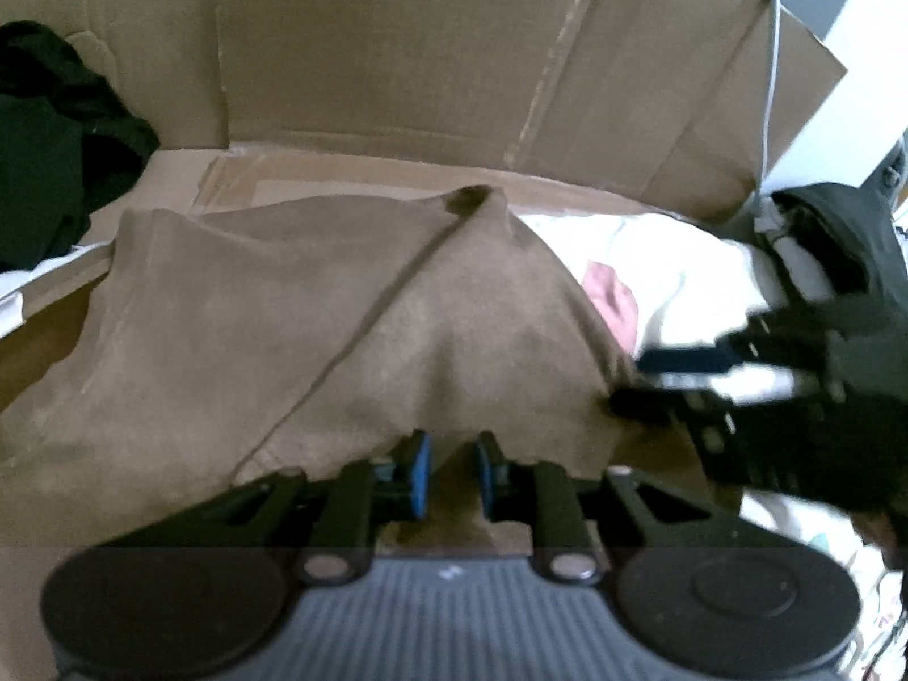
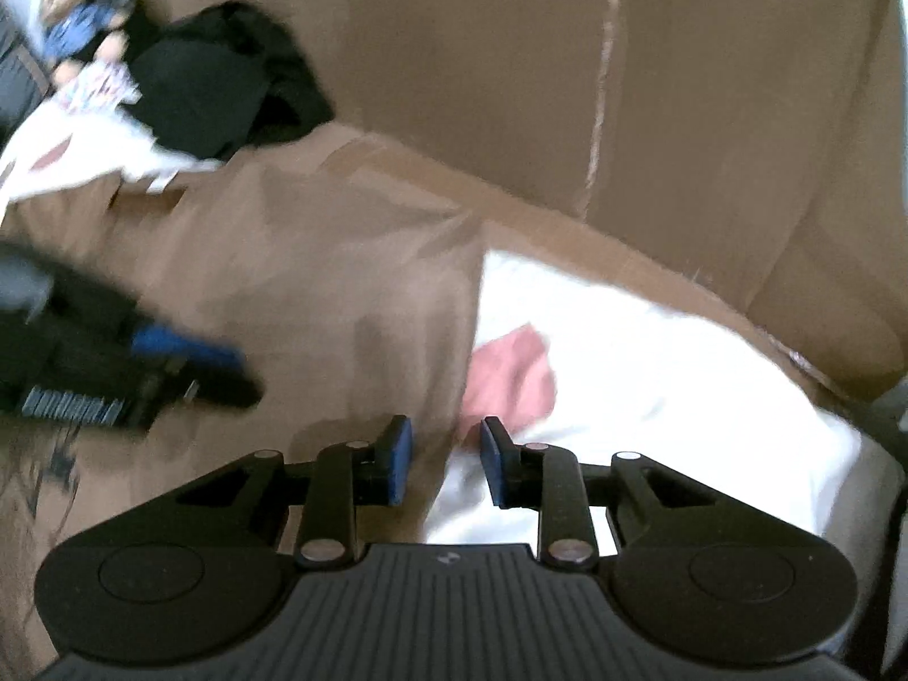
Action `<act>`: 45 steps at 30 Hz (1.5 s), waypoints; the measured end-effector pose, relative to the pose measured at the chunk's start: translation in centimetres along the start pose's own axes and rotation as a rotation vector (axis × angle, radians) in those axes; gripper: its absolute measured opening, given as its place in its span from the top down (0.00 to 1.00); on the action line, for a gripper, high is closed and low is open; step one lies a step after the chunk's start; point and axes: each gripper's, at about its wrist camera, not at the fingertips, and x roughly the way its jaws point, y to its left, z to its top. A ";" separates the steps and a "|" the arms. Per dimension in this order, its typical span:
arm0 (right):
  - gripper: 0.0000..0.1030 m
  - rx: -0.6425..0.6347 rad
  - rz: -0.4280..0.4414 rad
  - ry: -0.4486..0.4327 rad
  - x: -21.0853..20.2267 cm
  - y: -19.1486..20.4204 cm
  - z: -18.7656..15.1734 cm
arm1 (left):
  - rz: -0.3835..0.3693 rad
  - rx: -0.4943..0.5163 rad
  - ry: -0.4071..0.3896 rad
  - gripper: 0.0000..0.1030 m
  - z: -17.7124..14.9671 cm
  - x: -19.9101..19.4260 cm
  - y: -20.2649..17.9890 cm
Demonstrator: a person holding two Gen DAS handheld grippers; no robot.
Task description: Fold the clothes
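A tan garment [image 1: 295, 329] lies spread on flattened cardboard; it also shows in the right wrist view [image 2: 318, 295]. My left gripper [image 1: 451, 476] sits at its near edge, jaws slightly apart, with tan cloth bunched between the blue pads. My right gripper [image 2: 445, 462] hovers open over the garment's right edge, where it meets a white cloth [image 2: 652, 374] with a pink patch [image 2: 511, 380]. Each gripper shows blurred in the other's view: the right one [image 1: 652, 380] and the left one [image 2: 227, 374].
Cardboard walls [image 1: 397, 57] stand behind the work area. A pile of black clothes [image 1: 51, 142] lies at the far left, also in the right wrist view [image 2: 227, 91]. A white cable [image 1: 772, 85] hangs at the right. Patterned cloth [image 2: 85, 17] lies far left.
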 end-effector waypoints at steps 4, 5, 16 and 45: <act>0.72 -0.012 -0.016 0.030 -1.6 1.3 -1.9 | -0.002 -0.043 -0.014 0.76 -1.8 -1.0 0.4; 0.73 -0.016 -0.017 0.034 -1.7 1.4 -2.2 | 0.002 -0.046 -0.019 0.76 -2.5 -1.4 0.4; 0.72 0.066 -0.061 0.089 -5.8 2.5 -4.3 | 0.003 -0.310 -0.083 0.74 -7.9 -6.5 2.1; 0.72 0.121 0.033 0.059 -7.3 1.6 -5.7 | -0.012 -0.197 0.053 0.74 -9.0 -3.0 -5.0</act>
